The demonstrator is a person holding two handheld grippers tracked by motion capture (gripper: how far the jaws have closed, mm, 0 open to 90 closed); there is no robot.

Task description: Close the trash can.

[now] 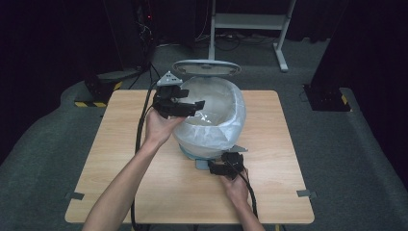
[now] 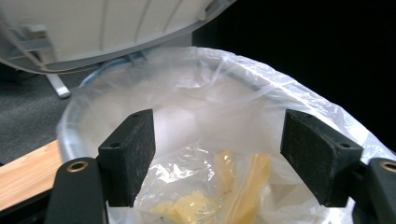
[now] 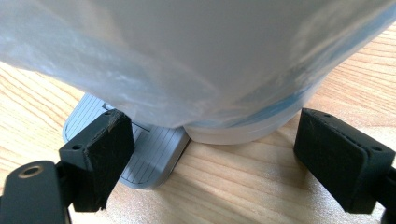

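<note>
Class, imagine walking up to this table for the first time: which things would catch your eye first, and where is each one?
First, the pedal bin at the middle of the wooden table, lined with a billowing clear plastic bag, its lid raised at the back. The left gripper hovers over the bag's mouth, jaws open; yellowish scraps lie inside. The right gripper sits low at the bin's grey foot pedal, jaws open.
</note>
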